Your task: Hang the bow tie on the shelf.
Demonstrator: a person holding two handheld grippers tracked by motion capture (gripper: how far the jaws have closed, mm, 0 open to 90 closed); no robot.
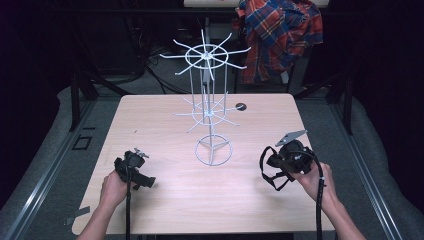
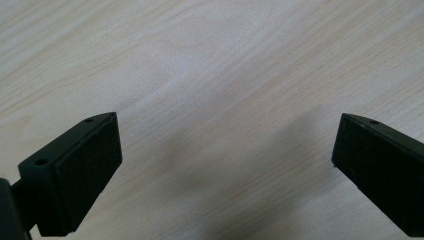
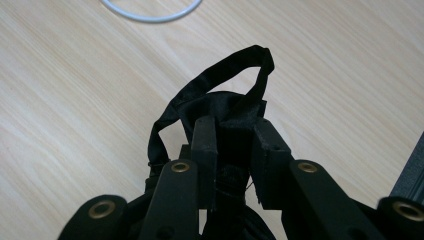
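black strap bundle (image 3: 220,107) | loop points toward wire stand (image 1: 210,107) | right gripper (image 3: 235,145) clamps it | left gripper (image 2: 225,165) agape

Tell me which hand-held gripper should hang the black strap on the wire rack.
Right. The right hand-held gripper is already clamped on the black strap, near the wire rack. The left hand-held gripper is open over bare table.

In the right gripper view the white wire ring (image 3: 150,15) of the stand's base is cut off by the top edge; the black strapped cloth (image 3: 220,100) is partly hidden behind the jaws clamped on it; its exact kind cannot be told; in the high view the plaid shirt (image 1: 280,35) beyond the table's far edge is cropped at the top.
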